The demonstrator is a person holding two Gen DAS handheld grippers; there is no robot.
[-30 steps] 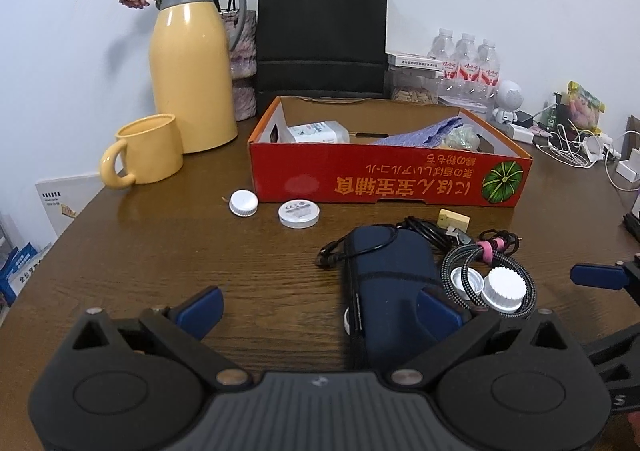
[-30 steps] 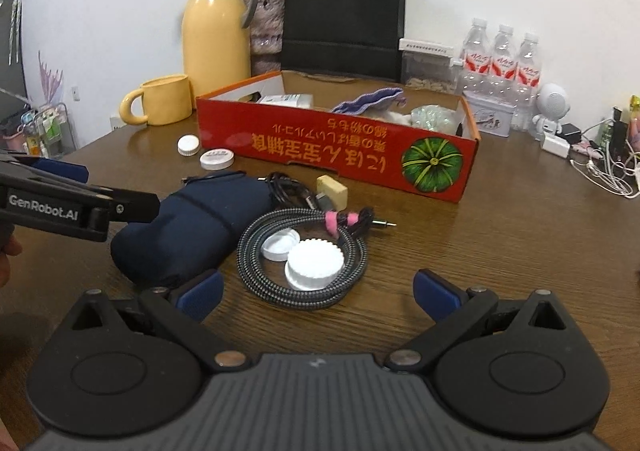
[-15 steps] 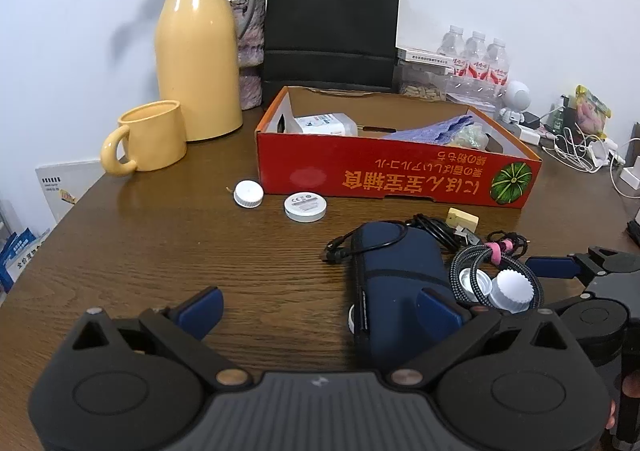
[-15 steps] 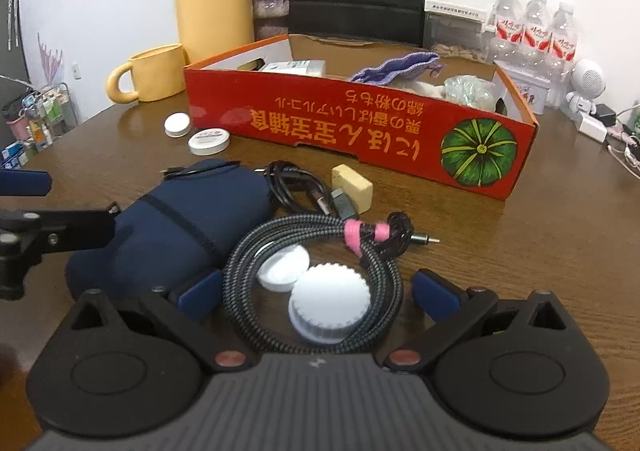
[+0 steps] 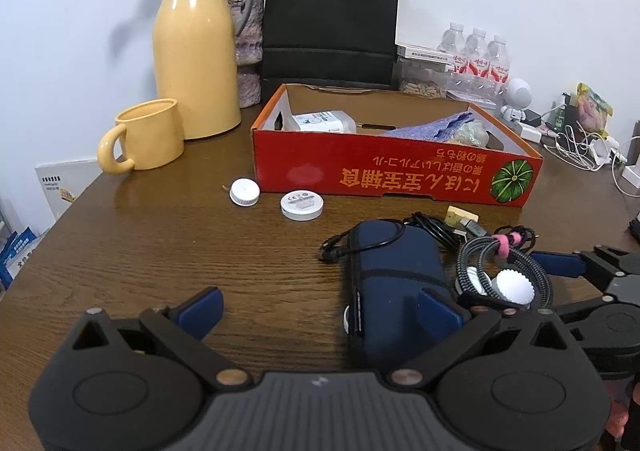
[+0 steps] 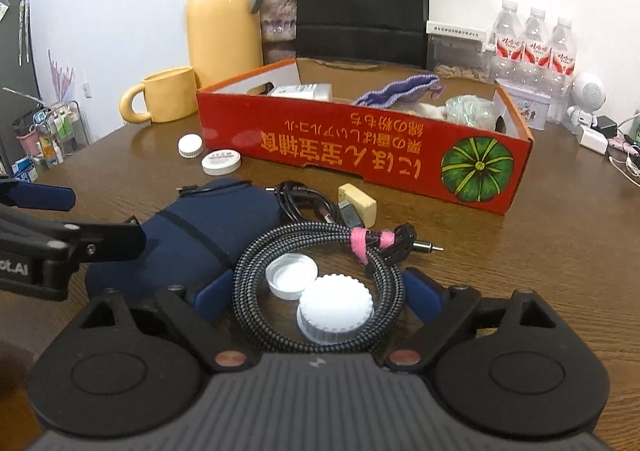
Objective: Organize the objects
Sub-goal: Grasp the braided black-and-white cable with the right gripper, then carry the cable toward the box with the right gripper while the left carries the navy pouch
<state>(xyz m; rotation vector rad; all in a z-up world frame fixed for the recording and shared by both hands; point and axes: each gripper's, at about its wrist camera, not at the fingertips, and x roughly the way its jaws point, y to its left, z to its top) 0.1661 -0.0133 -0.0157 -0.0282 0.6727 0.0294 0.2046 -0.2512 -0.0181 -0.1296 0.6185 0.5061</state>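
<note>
Right wrist view: I am closing my right gripper [image 6: 318, 293] around the braided cable coil [image 6: 320, 287], jaws wide, pads not yet pressing. It is lying near the desk's [image 6: 540, 251] front edge, ringing two white caps [image 6: 335, 314], before the red box [image 6: 360, 147].

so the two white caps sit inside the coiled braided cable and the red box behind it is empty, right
Not quite. The two white caps do sit inside the coiled braided cable, but the red box is not empty: the right wrist view shows a white container, a purple cloth and a clear bag in it.
</note>
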